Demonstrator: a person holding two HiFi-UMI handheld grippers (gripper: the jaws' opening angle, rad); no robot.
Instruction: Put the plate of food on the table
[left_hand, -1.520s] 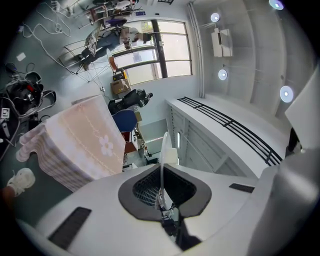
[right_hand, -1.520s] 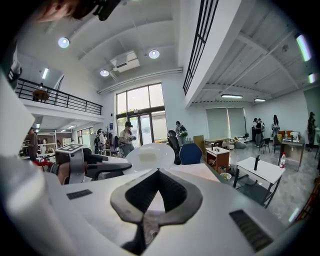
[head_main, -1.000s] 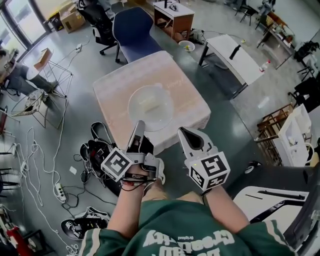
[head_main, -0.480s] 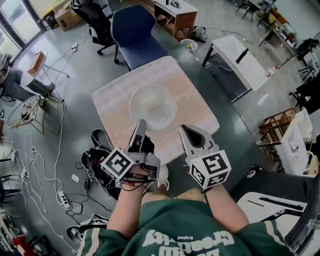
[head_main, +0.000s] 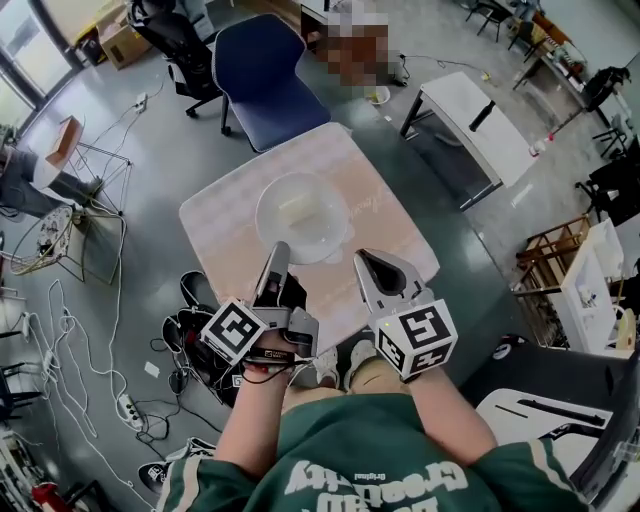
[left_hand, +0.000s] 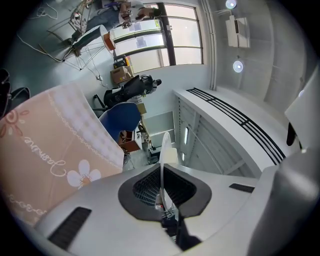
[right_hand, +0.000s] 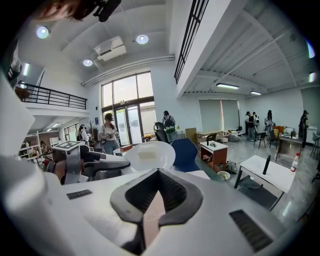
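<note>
Plate of food (head_main: 303, 215) is sitting over the middle of the worktop (head_main: 225, 232), straight ahead of the left claw (head_main: 279, 252) clamping its near rim, while the right claw (head_main: 368, 264) is hovering closed and empty just beside.

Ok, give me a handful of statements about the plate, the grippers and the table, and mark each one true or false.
1. The left gripper is clamped on the plate's near rim. True.
2. The right gripper grips the plate too. False: it is beside the plate and holds nothing.
3. A blue chair stands at the far side of the table. True.
4. The cloth on the table is green. False: it is pink with a flower print.
5. The plate is bare. False: a pale piece of food lies in it.
</note>
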